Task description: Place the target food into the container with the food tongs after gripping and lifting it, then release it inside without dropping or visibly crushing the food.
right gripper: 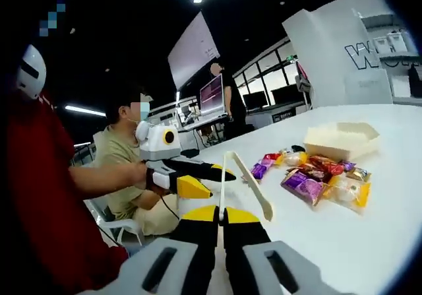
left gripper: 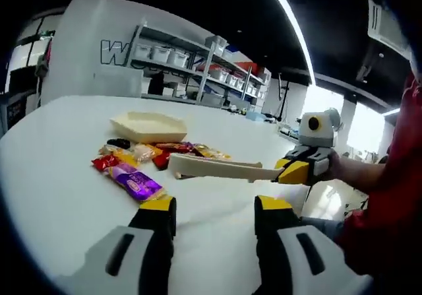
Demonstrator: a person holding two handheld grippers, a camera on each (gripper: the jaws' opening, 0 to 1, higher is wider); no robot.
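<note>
We see a dim room with a black ceiling, lit by long ceiling light strips (left gripper: 290, 24) that glare white. The white table (left gripper: 66, 176) reflects them brightly, and bright windows (left gripper: 359, 127) blow out at the right. Fisheye distortion bends the shelving (left gripper: 191, 64) and edges; both views are soft and slightly blurred.
</note>
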